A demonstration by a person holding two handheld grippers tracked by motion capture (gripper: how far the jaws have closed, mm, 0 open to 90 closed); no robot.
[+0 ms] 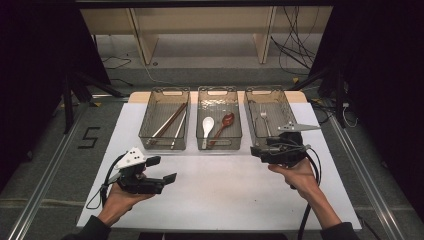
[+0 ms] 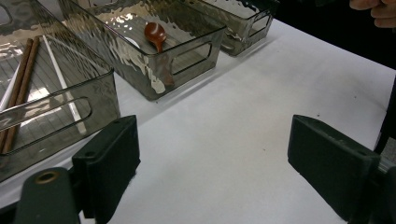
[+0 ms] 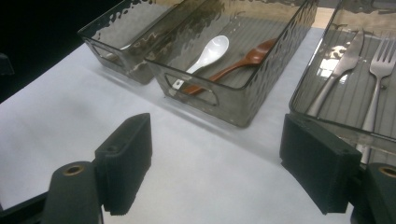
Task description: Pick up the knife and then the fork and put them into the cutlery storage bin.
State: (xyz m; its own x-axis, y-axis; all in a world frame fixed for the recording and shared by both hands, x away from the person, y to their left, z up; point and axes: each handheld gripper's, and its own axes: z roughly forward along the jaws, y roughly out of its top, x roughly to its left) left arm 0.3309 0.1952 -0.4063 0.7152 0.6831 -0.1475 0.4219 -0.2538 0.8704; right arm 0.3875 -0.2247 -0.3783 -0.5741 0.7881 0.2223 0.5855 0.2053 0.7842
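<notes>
Three smoky clear bins stand in a row on the white table (image 1: 225,200). The left bin (image 1: 145,134) holds brown chopsticks (image 1: 167,122) and pale chopsticks (image 1: 178,131). A white spoon (image 1: 207,125) and a red-brown spoon (image 1: 226,121) lie in the middle bin (image 1: 219,146). In the right bin (image 1: 248,115) are a fork (image 3: 380,65) and a knife (image 3: 343,63). My left gripper (image 1: 162,169) is open and empty in front of the left bin. Just before the right bin's front wall, my right gripper (image 1: 260,150) is open and empty too.
Bare white tabletop stretches between the bins and the near edge. A wooden shelf frame (image 1: 200,30) and loose cables (image 1: 295,45) sit on the floor behind the table. Metal rails (image 1: 45,175) run along both sides.
</notes>
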